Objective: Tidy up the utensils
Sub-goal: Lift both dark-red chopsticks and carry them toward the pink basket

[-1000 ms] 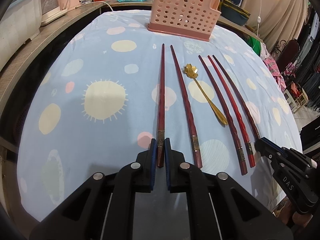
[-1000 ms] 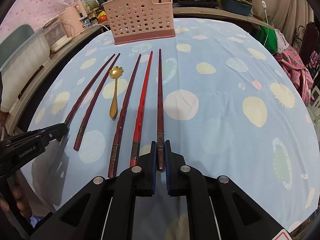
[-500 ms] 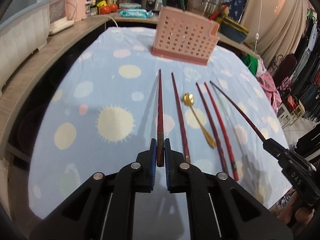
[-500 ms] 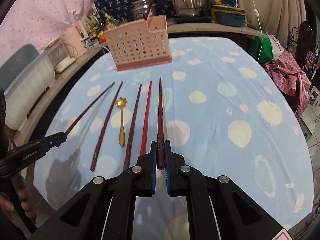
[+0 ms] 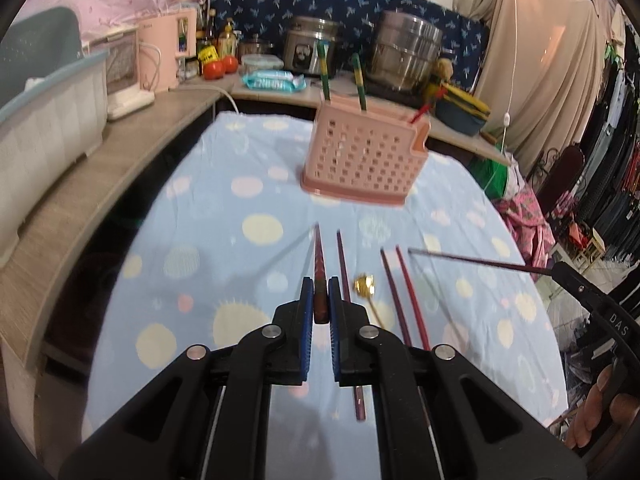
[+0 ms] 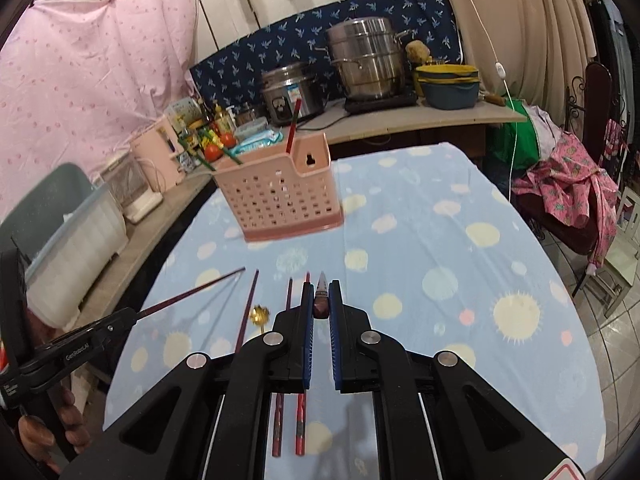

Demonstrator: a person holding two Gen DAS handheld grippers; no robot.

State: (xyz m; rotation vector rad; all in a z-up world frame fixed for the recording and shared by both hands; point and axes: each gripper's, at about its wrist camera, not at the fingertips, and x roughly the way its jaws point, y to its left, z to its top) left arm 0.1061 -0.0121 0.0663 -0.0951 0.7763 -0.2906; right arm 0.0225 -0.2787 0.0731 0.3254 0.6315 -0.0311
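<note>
Both grippers have risen since a second ago, each carrying a dark red chopstick up off the cloth, and the views now take in the counter and the back wall where before they looked almost straight down on the table.

Largest in sight is the table under a pale blue cloth printed with cream and pink spots (image 5: 256, 232). Along its far and left sides runs a wooden counter (image 5: 120, 168) crowded with steel pots and bottles. At the far end of the cloth stands the pink perforated plastic utensil basket (image 5: 364, 160), with two green-handled utensils and a red stick poking out of its top.

The left gripper (image 5: 321, 300) is clamped on the thick end of the left-hand dark red chopstick (image 5: 319, 256), whose tip points toward the basket, clear of the cloth. The right gripper (image 6: 321, 300) is likewise closed on the right-hand dark red chopstick (image 6: 322, 283), seen almost end-on; from the left wrist view that stick (image 5: 472, 261) juts leftward, held in the air over the cloth.

Three more red chopsticks (image 5: 408, 296) lie flat on the cloth between the two held ones, roughly parallel. Among them rests the small gold spoon with a flower-shaped bowl (image 5: 364, 284), just right of the leftmost lying stick.
</note>
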